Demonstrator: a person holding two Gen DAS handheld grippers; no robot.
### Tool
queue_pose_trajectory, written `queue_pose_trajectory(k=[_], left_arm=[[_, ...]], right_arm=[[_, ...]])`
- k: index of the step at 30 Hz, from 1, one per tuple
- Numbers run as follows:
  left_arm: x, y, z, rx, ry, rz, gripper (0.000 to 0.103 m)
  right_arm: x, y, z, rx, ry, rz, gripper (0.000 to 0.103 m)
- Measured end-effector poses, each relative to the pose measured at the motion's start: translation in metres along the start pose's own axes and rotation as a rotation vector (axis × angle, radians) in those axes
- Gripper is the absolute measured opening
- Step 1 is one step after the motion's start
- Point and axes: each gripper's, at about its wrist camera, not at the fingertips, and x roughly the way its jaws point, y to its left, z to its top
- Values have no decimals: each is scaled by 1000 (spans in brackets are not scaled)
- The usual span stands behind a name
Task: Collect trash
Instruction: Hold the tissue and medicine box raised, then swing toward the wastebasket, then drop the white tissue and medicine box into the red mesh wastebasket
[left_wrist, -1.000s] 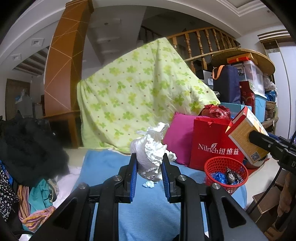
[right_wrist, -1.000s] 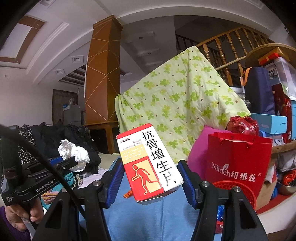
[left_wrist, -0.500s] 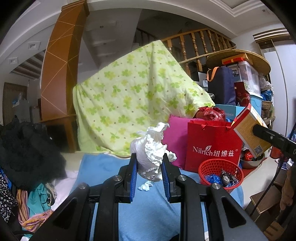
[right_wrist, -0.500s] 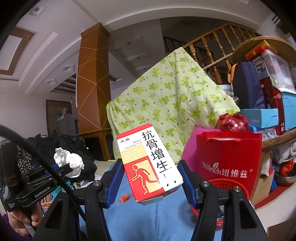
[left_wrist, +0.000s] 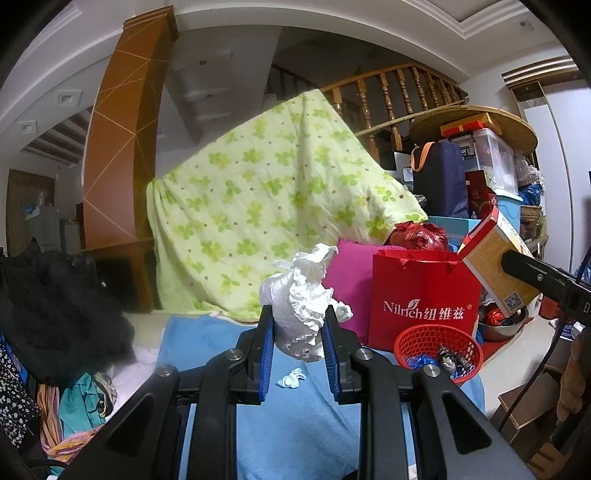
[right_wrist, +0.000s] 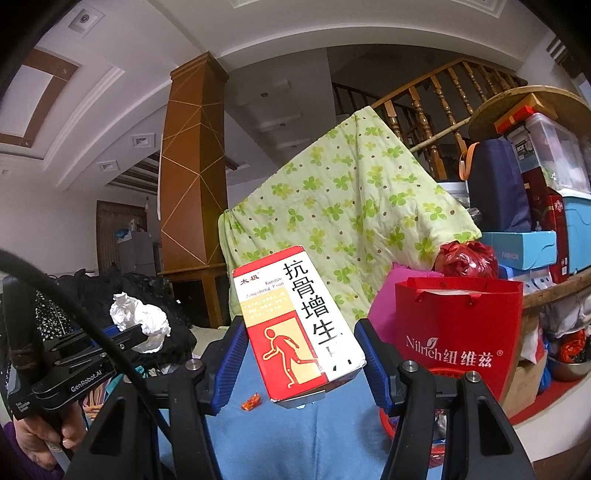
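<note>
Both tongs are loaded. My left gripper (left_wrist: 297, 326) has its blue pads drawn close, pinching a crumpled wad of white tissue paper (left_wrist: 301, 295) that stands up between them. My right gripper (right_wrist: 301, 350) is spread wider, its pads clamped on the sides of a red, yellow and white cardboard medicine box (right_wrist: 299, 325), which sits tilted in the grip. I judge the step in hand to be the carry: two pieces picked up, neither dropped yet. The next move, as I read it, calls for bringing each over the round red plastic mesh basket (left_wrist: 410, 338), near right on the blue cloth surface (left_wrist: 295, 424) in front of a red paper gift bag (left_wrist: 421, 295), and opening above it. Two scraps remain on the cloth: a small white tissue bit (left_wrist: 291, 377) just below my left pads, and an orange candy wrapper (right_wrist: 252, 400).
</note>
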Motion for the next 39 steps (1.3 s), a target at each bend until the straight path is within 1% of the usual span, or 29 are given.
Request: queue_pose_trajectory(k=[13,21,28,34,36,39], left_arm=[[-4,-7,4,24,-9,-10,26],[5,-13,3,44,16,-27,26],[27,-28,-8,72,64,-42,26],[65,-51,-29,95,145,-105,26],[84,-61,-37,98,181,-142,26],[117,-76,-46,83,242,-222,26]], right_arm=[[-10,-9,5,7,-26,-10,62],[-12,-18,0,28,-21,-25,62],[-16,-42,-12,73,-9,-60,62],[-13,-84,-34,141,24,-127,62],[-10,-106,-47,183,52,-159,62],[0,-140,-63,260,100,-200,62]])
